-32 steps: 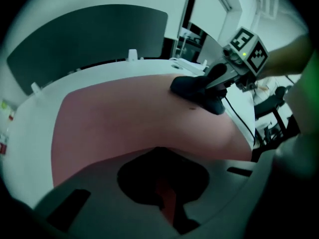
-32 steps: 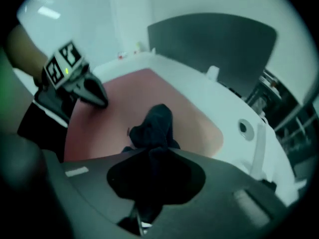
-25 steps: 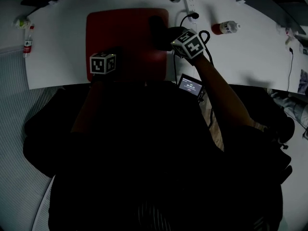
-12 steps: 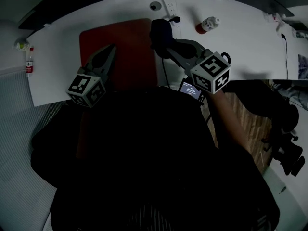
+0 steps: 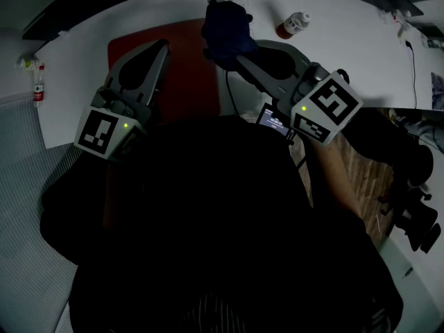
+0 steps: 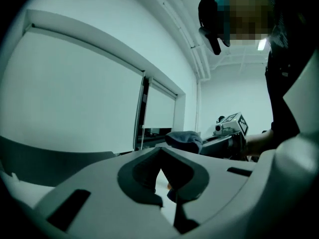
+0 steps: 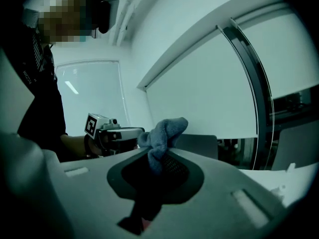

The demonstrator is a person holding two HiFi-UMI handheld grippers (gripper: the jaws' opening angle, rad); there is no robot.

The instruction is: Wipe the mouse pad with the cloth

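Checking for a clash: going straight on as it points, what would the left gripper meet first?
Probably the cloth held in the right gripper, just right of the left gripper's line; it might slip past toward the window blind. Depth is unclear.

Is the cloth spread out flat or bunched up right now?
Bunched up: the cloth sticks out as a crumpled wad, pinched in the jaws of the right gripper.

A white desk (image 5: 76, 68) stands on grey ribbed flooring (image 5: 21, 200); pale blinds (image 6: 75, 96) cover the windows (image 7: 289, 103).
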